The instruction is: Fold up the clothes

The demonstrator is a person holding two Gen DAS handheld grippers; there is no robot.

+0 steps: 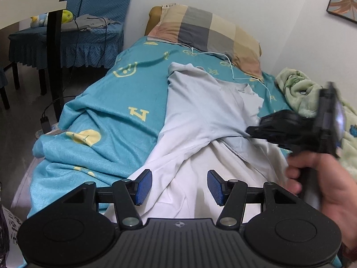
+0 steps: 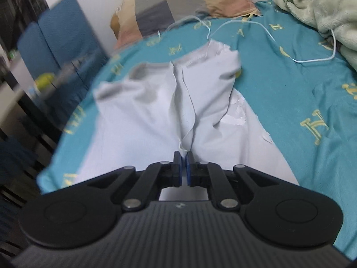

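A pale grey-white garment lies along the teal bed sheet, one part pulled over another. My left gripper is open just above the garment's near end, blue pads apart, holding nothing. My right gripper reaches in from the right and pinches the cloth at mid-length. In the right wrist view the right gripper is shut on a raised fold of the garment, which bunches into a ridge running away from the fingertips.
A checked pillow lies at the bed's head against the wall. A green fleece blanket is heaped at the right. A white cable trails over the sheet. A blue-covered chair and a dark table leg stand left of the bed.
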